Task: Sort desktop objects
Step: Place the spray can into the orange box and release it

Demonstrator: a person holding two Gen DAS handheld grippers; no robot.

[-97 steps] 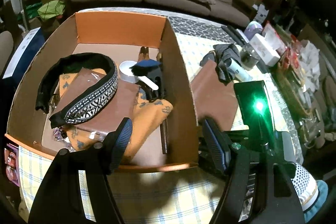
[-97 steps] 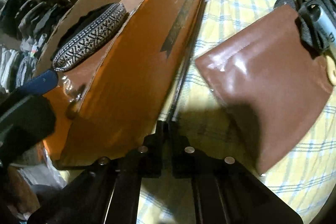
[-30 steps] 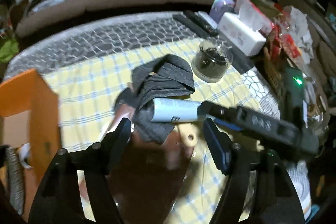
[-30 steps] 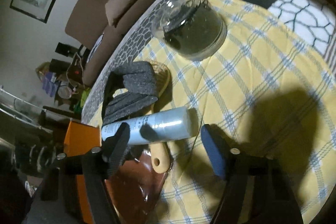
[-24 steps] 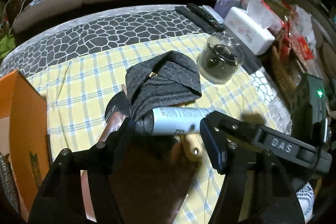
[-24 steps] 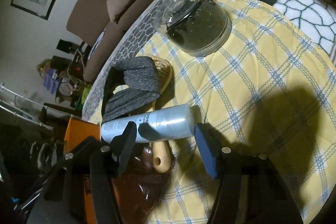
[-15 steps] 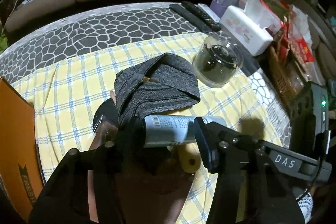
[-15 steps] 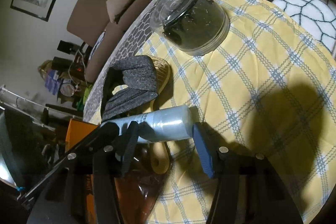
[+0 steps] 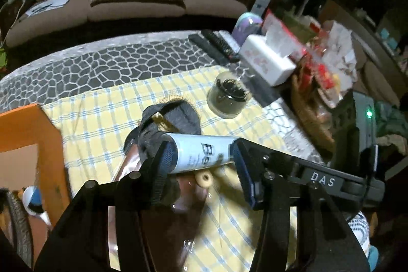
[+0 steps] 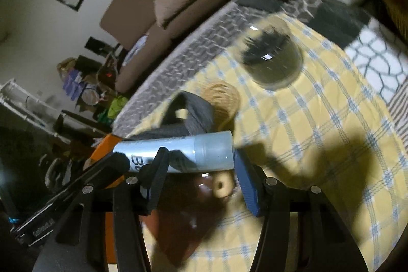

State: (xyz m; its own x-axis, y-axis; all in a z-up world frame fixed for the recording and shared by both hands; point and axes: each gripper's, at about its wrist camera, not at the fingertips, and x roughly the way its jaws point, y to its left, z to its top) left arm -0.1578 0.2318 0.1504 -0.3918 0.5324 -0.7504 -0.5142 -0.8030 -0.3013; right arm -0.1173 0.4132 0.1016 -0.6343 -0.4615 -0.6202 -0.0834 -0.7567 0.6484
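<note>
Both the left gripper [image 9: 204, 170] and the right gripper [image 10: 200, 175] clench 1 tube [image 9: 201, 153], lifted over the brown pouch [image 9: 163, 221]. The orange box [image 9: 30, 129] at 9 o'clock holds some things; sock [image 9: 173, 116] and jar [image 9: 228, 101] at 12 o'clock remain

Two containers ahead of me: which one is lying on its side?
The pale blue tube, sideways between the left gripper's fingers. The clear jar of dark contents stands upright on the checked cloth behind it.

Both grippers' jaws on tube
</note>
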